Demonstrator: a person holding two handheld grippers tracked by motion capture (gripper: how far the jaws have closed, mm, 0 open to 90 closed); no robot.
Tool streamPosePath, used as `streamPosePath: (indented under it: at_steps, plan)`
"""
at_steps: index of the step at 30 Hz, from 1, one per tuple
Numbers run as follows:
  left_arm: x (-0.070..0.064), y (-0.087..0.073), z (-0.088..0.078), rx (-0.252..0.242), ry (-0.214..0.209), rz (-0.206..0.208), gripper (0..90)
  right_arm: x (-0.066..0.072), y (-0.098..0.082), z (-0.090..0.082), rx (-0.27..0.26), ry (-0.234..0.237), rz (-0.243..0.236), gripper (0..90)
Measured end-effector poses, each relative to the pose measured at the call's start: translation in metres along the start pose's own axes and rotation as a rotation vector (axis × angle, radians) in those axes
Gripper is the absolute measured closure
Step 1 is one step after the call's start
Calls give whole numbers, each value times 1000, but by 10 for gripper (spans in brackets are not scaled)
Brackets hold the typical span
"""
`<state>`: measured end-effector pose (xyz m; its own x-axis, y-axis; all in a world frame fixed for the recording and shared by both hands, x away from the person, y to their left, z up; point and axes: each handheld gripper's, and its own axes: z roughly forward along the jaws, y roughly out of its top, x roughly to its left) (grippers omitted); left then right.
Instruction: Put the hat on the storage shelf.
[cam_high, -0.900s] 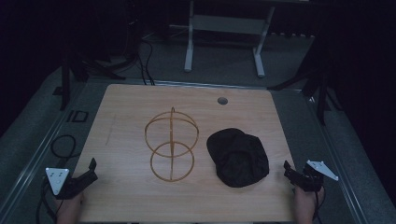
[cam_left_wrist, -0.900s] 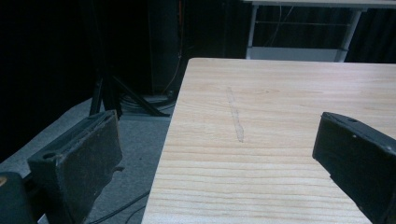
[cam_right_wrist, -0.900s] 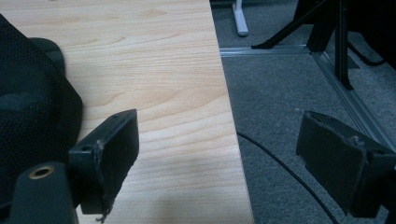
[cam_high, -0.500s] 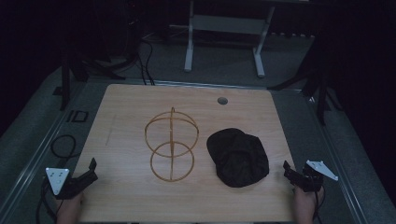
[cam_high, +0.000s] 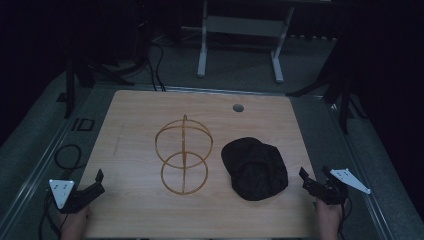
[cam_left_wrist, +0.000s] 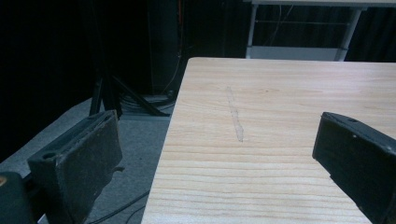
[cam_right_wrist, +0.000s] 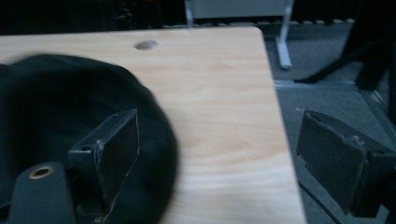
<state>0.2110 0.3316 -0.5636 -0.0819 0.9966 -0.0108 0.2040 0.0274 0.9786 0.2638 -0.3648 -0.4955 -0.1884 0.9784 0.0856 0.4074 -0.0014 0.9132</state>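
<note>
Nothing is held yet, so by my reading the work is at its very start. The black cap (cam_high: 255, 167) lies flat on the table (cam_high: 135, 115), right of the middle and toward the near edge. Just to its left stands a gold wire stand (cam_high: 183, 155), made of a flat ring on the wood and upright hoops rising from it; cap and stand sit close but apart.

The right gripper (cam_high: 314, 181) waits at the near right corner, just beside the cap's right edge. In the right gripper view (cam_right_wrist: 215, 163) its jaws stand wide apart with only bare wood between them, and the cap (cam_right_wrist: 56, 121) bulks behind the left jaw. The left gripper (cam_high: 95, 182) sits at the near left corner, well apart from both things; in the left gripper view (cam_left_wrist: 217, 165) its jaws are likewise spread and pinch nothing.

The likely job is to put the cap on the stand. If so, the next move calls for the right gripper to slide left and low, bringing one jaw under the cap's edge and the other over it before pinching. The cloth looks soft, so it may sag and fold when lifted.

No brand, label or readable writing shows on the cap, the stand or the table.
</note>
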Motion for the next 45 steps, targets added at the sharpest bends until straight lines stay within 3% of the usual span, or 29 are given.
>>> streamPosePath:
  at_steps: [6,11,17,19,23,27,34,35,37,45]
  plan:
    - [0,0,0,-3,-2,-1,18,23,21,-6,-30,50,-32,129]
    - [0,0,0,-2,-3,3,18,34,31,-8,-40,78,-54,130]
    - [0,0,0,-2,-3,1,18,56,45,-14,-56,185,-61,129]
    - [0,0,0,-2,-4,0,18,67,48,-12,-37,174,-94,128]
    - [0,0,0,-2,-4,2,18,87,46,-5,-16,208,-183,122]
    - [0,0,0,-3,-7,0,18,100,40,5,11,238,-213,135]
    - [0,0,0,-3,-9,3,18,106,31,21,65,218,-254,310]
    - [0,0,0,-3,-10,4,18,106,28,25,71,200,-250,410]
    - [0,0,0,-2,-10,4,18,106,25,29,85,190,-255,510]
    - [0,0,0,0,-12,7,18,108,18,44,163,167,-270,603]
